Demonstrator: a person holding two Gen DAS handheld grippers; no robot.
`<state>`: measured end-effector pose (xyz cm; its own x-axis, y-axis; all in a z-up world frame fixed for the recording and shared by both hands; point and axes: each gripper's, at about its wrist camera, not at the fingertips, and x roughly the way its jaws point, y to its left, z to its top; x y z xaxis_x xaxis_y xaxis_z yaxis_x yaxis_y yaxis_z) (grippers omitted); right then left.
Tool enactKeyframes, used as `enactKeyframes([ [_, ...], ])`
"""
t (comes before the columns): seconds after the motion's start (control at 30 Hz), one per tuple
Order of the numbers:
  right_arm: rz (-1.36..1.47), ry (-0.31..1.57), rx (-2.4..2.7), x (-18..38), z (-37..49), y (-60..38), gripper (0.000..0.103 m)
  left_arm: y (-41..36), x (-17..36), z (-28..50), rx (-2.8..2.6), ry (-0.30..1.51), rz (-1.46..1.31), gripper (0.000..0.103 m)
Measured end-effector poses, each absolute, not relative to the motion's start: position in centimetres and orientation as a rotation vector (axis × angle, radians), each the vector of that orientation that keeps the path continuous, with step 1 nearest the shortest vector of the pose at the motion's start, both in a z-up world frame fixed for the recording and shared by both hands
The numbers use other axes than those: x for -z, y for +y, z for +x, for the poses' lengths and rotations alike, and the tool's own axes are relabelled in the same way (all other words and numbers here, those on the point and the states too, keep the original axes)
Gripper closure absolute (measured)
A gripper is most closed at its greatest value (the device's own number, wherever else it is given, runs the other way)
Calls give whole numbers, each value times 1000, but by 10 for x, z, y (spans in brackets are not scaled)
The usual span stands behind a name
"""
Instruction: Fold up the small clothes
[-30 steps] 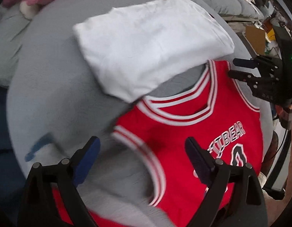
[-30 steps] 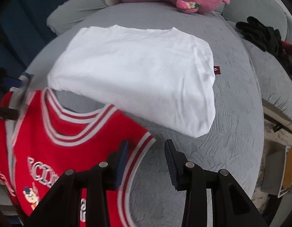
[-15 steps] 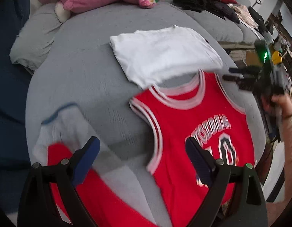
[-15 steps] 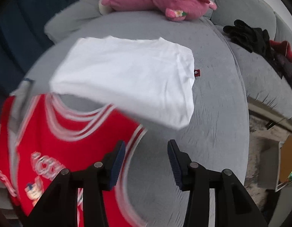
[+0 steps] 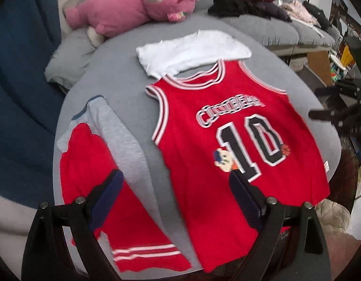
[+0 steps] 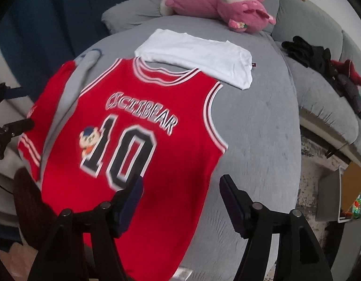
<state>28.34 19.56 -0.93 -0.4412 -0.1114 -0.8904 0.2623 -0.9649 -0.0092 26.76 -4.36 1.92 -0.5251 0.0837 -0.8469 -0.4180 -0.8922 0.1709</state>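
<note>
A red basketball jersey (image 5: 227, 145) (image 6: 138, 140) with the number 10 lies spread flat, face up, on a round grey cushion (image 5: 124, 75) (image 6: 255, 126). Beyond its collar lies a folded white shirt (image 5: 192, 49) (image 6: 199, 56). To the left sit red shorts (image 5: 98, 187) with a grey garment (image 5: 119, 135) over them. My left gripper (image 5: 175, 187) hangs open above the jersey's lower left side, holding nothing. My right gripper (image 6: 180, 192) hovers over the jersey's lower right edge; its jaws are opening and nothing is between them. It also shows at the right edge of the left wrist view (image 5: 332, 103).
A pink plush toy (image 5: 131, 11) (image 6: 213, 7) lies at the cushion's far edge. Dark clothes (image 5: 248, 7) (image 6: 321, 58) are piled on the grey sofa behind. Blue fabric (image 5: 21, 70) lies left of the cushion. Cardboard and clutter (image 6: 351, 187) sit on the floor to the right.
Both grippers drew back from the jersey's shoulders and rose, so the whole jersey and the shorts now show. The right gripper's jaws have widened and let go of the shoulder strap.
</note>
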Motion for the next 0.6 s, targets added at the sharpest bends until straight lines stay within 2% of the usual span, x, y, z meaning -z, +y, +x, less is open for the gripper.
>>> enactKeyframes([
  [0.13,1500,183,2489,10,317,190,39,-35,-11,298,-2466,424,-1266,13],
  [0.47,1525,52,2428,43,381,191,39,-30,22,354,-2527,392,-1236,13],
  [0.6,1545,-24,2419,59,399,202,39,-51,40,363,-2517,261,-1317,13],
])
